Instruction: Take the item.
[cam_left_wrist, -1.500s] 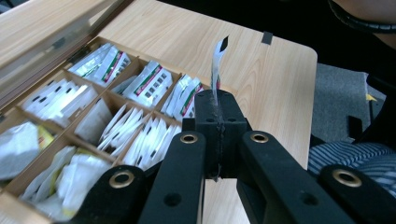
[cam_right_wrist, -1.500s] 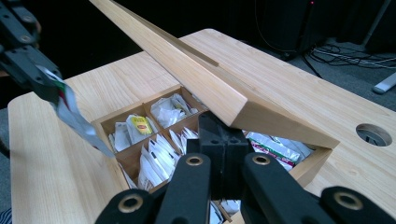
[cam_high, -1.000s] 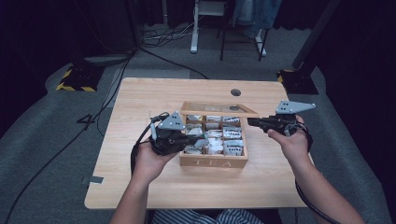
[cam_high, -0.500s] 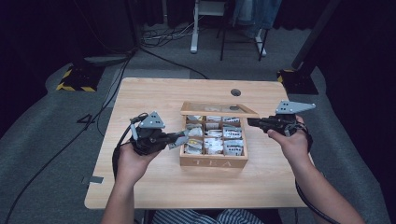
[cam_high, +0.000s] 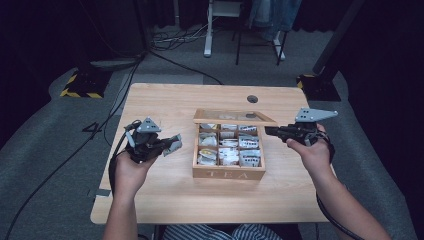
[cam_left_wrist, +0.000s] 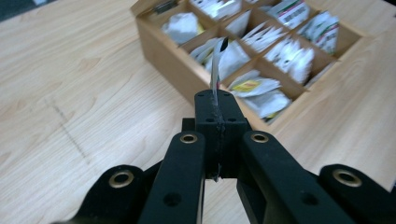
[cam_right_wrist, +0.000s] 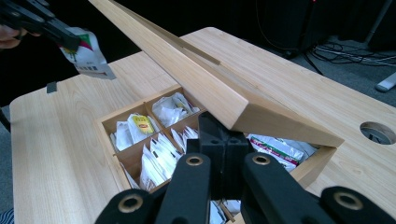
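- The left gripper (cam_high: 167, 145) now hangs over bare table well to the left of the tea box (cam_high: 229, 172); a second ago it was right at the box's left edge, with its tips over the compartments.
- Its jaws are pressed together on a tea bag packet (cam_left_wrist: 217, 65), seen edge-on in the left gripper view and flat, with a red and green print, in the right gripper view (cam_right_wrist: 86, 53).
- The packet is clear of the box, in the air above the table (cam_high: 165, 195), touching nothing but the jaws.
- This suggests the pick is done: one packet is out and the carry away from the box is under way.
- The right gripper (cam_high: 272, 132) has not moved; it sits at the right end of the box's lid (cam_high: 235, 117), which stands raised at a slant over the back row.
- Its jaws look closed at the lid's lower edge (cam_right_wrist: 224, 100), propping it; whether they pinch the wood or only press under it, I cannot tell.
- The remaining packets (cam_high: 229, 150) lie in their compartments, so the lid likely needs to stay up only if more are wanted.
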